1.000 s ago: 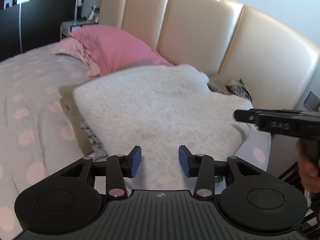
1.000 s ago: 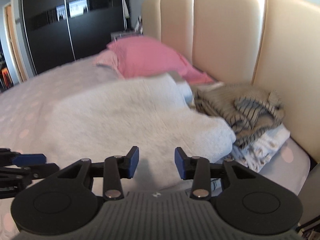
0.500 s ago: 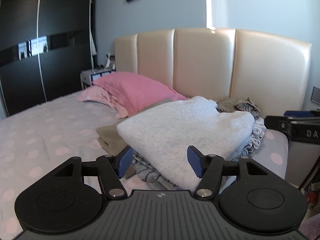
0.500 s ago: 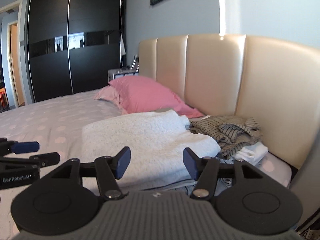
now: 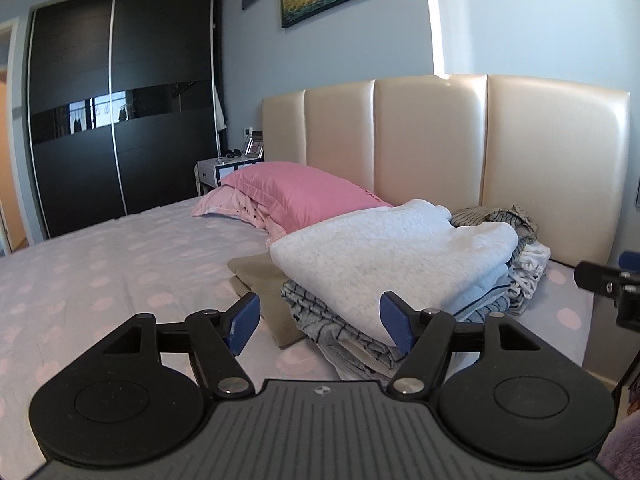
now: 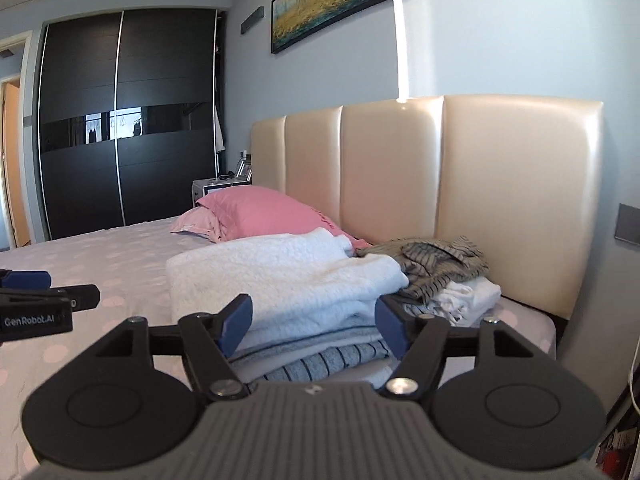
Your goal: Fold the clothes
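Your left claw (image 5: 320, 322) has its blue pads apart and its jaws are opening, with nothing between them; it grasps nothing and stays in the air in front of the pile of folded clothes (image 5: 360, 320). Your right claw (image 6: 312, 322) is the same: the jaws are opening, the pads (image 6: 236, 322) touch no cloth, and the pile is only seen behind the gap. The clothes lie on the bed (image 5: 100, 272), near the cream headboard (image 5: 432, 144). On top of the pile is a folded white fleece garment (image 5: 380, 256), and under it you see striped grey layers (image 5: 320, 320) and a beige piece (image 5: 256, 276) which comes out at the left side. Just beside the pile, against the headboard, a crumpled striped garment (image 6: 436, 264) rests on some white cloth (image 6: 468, 296), not folded. A pink pillow (image 5: 304, 196) lies behind the fleece, touching the headboard. In the left wrist view the tip of the right claw shows at the right edge, well apart from the pile.
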